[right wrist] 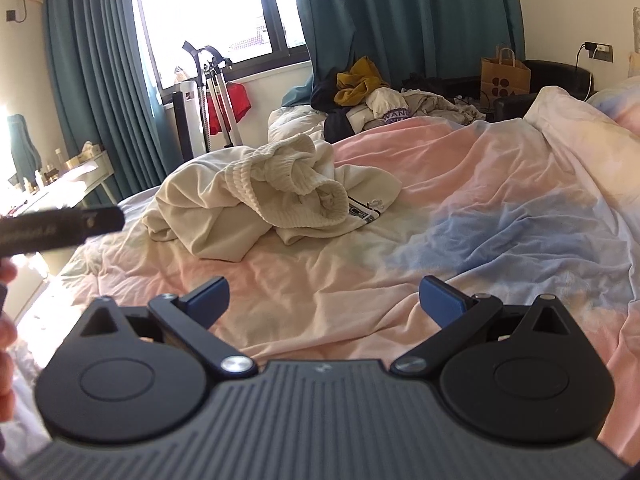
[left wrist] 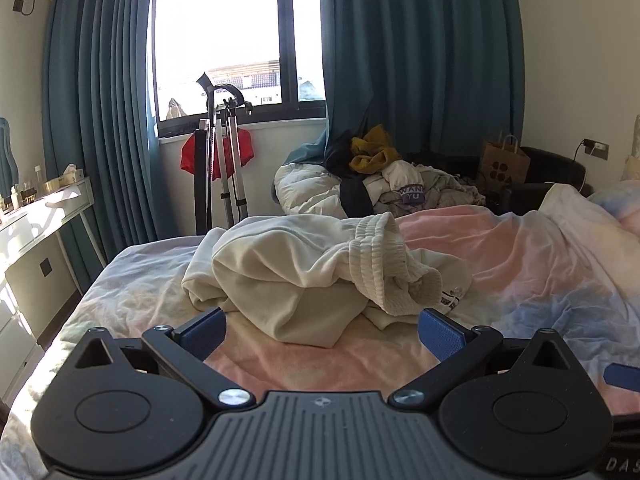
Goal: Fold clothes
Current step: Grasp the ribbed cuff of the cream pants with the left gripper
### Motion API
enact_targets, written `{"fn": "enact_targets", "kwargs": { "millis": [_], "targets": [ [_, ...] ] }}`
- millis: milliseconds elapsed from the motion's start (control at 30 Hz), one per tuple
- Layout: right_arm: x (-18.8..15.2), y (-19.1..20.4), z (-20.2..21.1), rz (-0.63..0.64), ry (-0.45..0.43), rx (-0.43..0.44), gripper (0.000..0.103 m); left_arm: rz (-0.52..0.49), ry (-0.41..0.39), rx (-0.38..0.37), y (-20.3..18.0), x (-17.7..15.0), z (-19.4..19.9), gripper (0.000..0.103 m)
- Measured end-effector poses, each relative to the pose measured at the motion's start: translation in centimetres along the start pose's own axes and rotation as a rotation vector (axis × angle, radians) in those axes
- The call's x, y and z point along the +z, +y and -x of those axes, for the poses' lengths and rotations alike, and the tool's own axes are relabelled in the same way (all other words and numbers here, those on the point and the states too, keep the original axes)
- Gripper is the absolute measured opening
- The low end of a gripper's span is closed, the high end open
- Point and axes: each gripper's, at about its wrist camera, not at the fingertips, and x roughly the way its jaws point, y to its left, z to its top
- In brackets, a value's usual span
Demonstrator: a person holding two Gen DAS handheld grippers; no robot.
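Observation:
A crumpled cream sweatshirt (left wrist: 304,276) with a ribbed hem (left wrist: 376,268) lies in a heap on the pastel pink and blue bedspread (left wrist: 540,264). My left gripper (left wrist: 322,330) is open and empty, its blue pads just in front of the heap's near edge. In the right wrist view the same sweatshirt (right wrist: 260,200) lies further off, up and to the left. My right gripper (right wrist: 324,300) is open and empty over bare bedspread (right wrist: 480,220). A black part of the left gripper (right wrist: 60,228) shows at that view's left edge.
A pile of other clothes (left wrist: 384,184) with a mustard garment lies at the far side of the bed. A brown paper bag (left wrist: 504,162), a black chair, a white desk (left wrist: 44,208) on the left, a folded stand (left wrist: 224,168) under the window and teal curtains surround the bed.

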Motion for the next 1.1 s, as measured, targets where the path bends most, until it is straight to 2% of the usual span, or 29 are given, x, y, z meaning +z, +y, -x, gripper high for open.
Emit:
{"fn": "enact_targets", "kwargs": {
  "millis": [200,367,500,600,633,700,733,833,900,933,1100],
  "targets": [
    [-0.4,-0.6,-1.7,-0.006,0.007,-0.045,0.103,-0.053,-0.017,-0.024,-2.9,3.0,-7.7,0.103],
    [-0.6,-1.7,-3.2,-0.052,-0.002,-0.089,0.103,-0.145,-0.021,-0.048,-6.1,5.0,-14.5,0.097],
    [-1.3,-2.8,-4.8,-0.113,0.023,-0.090,0.103,-0.191,-0.010,-0.003,-7.9,6.3,-20.5,0.093],
    [-1.8,-3.5,-6.4,-0.151,0.053,-0.079,0.103,-0.142,0.056,0.068,-7.6,7.2,-25.2,0.086],
    [-2.0,-3.7,-7.0,-0.164,0.063,-0.075,0.103,-0.113,0.080,0.092,-7.2,7.5,-26.6,0.080],
    [-2.4,-3.9,-8.0,-0.180,0.085,-0.066,0.103,-0.096,0.104,0.079,-6.5,7.4,-28.4,0.078],
    [-2.7,-4.0,-8.6,-0.185,0.096,-0.061,0.103,-0.087,0.115,0.072,-6.2,7.3,-29.4,0.072],
    [-3.2,-4.2,-9.6,-0.203,0.115,-0.050,0.103,-0.094,0.087,0.043,-6.3,6.7,-29.2,0.044],
    [-3.4,-4.3,-10.2,-0.215,0.126,-0.043,0.103,-0.094,0.062,0.045,-6.4,6.6,-28.4,0.035],
    [-3.4,-4.3,-10.3,-0.223,0.131,-0.038,0.103,-0.092,0.052,0.038,-6.4,6.5,-27.8,0.007],
    [-3.1,-3.7,-9.2,-0.209,0.113,-0.037,0.103,-0.044,-0.002,0.038,-5.1,6.6,-23.2,0.005]
  ]
}}
